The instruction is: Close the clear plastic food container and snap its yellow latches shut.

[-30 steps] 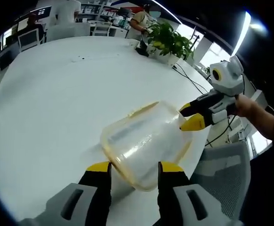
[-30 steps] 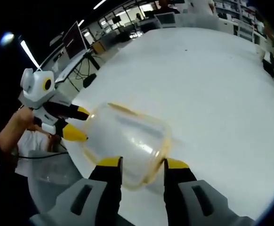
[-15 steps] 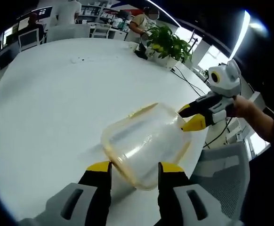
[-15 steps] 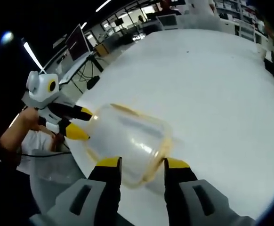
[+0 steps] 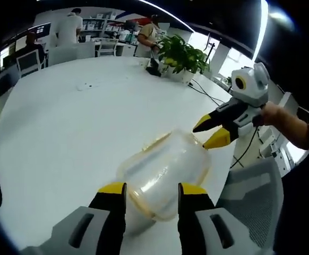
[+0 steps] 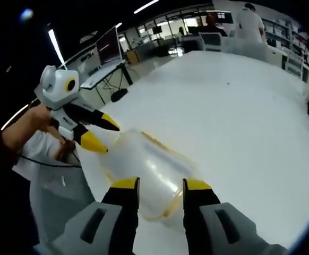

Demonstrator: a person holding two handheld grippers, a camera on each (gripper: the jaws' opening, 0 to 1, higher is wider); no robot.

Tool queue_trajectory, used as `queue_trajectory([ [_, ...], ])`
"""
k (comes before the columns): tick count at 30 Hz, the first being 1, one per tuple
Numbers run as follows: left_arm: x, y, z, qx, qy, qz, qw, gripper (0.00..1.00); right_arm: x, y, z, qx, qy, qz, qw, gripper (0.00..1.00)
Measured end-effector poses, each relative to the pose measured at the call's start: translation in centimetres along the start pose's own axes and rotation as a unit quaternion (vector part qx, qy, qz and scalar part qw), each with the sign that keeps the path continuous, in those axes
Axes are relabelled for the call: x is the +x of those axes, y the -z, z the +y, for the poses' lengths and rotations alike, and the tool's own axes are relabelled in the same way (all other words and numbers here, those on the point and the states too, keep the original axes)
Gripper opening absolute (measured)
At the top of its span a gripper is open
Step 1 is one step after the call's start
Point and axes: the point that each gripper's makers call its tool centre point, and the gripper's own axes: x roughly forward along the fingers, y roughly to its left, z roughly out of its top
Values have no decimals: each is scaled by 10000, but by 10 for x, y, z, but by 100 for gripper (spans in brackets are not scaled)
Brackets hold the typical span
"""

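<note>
Low at centre of the left gripper view, on the white table (image 5: 64, 133), lies the clear container (image 5: 162, 172), between spread left gripper (image 5: 146, 189) jaws; right gripper (image 5: 210, 132) spread, upper right.

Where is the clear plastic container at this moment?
The clear plastic container lies on the white table near its edge, just ahead of the left gripper; the right gripper faces it from the opposite side.
</note>
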Motion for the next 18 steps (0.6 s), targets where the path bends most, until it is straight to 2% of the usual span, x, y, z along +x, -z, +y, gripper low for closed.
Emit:
queue_trajectory([
  [10,13,-7,-19,564,255,84,9980,29,11,-11,7,-516,-200,-4,9985,24],
  [18,27,-9,-31,854,459,141,9952,25,23,-14,10,-973,-326,55,9947,17],
])
